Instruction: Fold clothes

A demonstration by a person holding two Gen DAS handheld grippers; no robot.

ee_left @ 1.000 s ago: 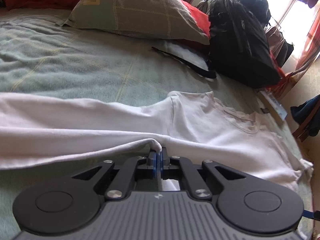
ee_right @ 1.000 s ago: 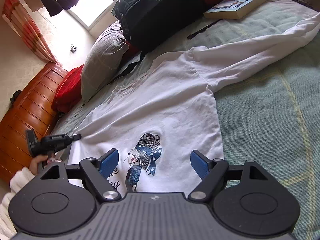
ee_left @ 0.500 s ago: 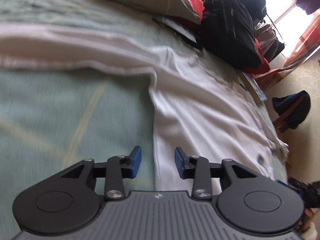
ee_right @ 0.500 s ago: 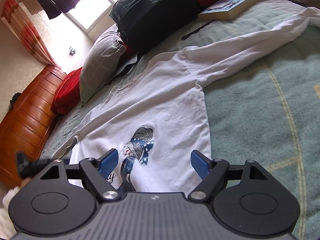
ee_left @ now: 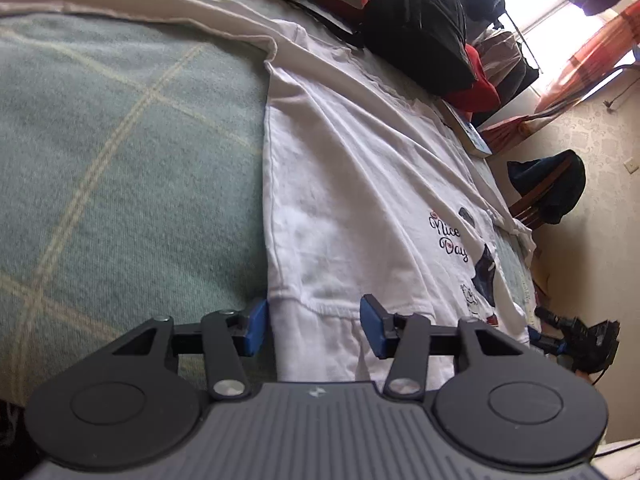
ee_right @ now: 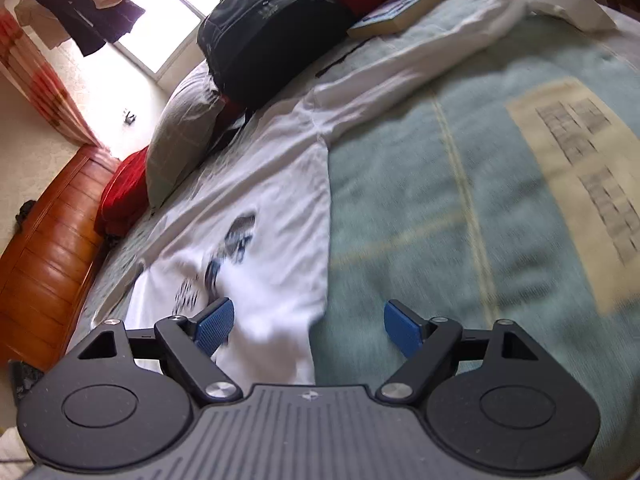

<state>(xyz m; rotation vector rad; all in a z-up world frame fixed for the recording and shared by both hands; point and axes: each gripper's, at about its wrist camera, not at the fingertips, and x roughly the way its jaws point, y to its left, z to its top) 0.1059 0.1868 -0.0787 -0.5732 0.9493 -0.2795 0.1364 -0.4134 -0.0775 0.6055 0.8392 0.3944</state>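
Observation:
A white long-sleeved shirt (ee_left: 352,184) with a printed figure and the words "Nice Day" lies spread flat on a green blanket (ee_left: 120,152). My left gripper (ee_left: 311,328) is open, its jaws straddling the shirt's hem at one bottom corner. The shirt also shows in the right wrist view (ee_right: 280,208). My right gripper (ee_right: 308,326) is open over the other bottom corner of the hem, one finger above the shirt, the other above the blanket (ee_right: 460,220). Neither gripper holds cloth. The right gripper also shows at the far right of the left wrist view (ee_left: 576,340).
A black backpack (ee_right: 268,32), a grey pillow (ee_right: 180,140), red cushions (ee_right: 124,192) and a book (ee_right: 412,4) lie along the head of the bed. A wooden bed frame (ee_right: 44,264) runs on the left. A chair with dark clothes (ee_left: 548,188) stands beside the bed.
My left gripper let go of the sleeve, opened and moved down to the hem corner. My right gripper stayed open and shifted right to the other hem corner.

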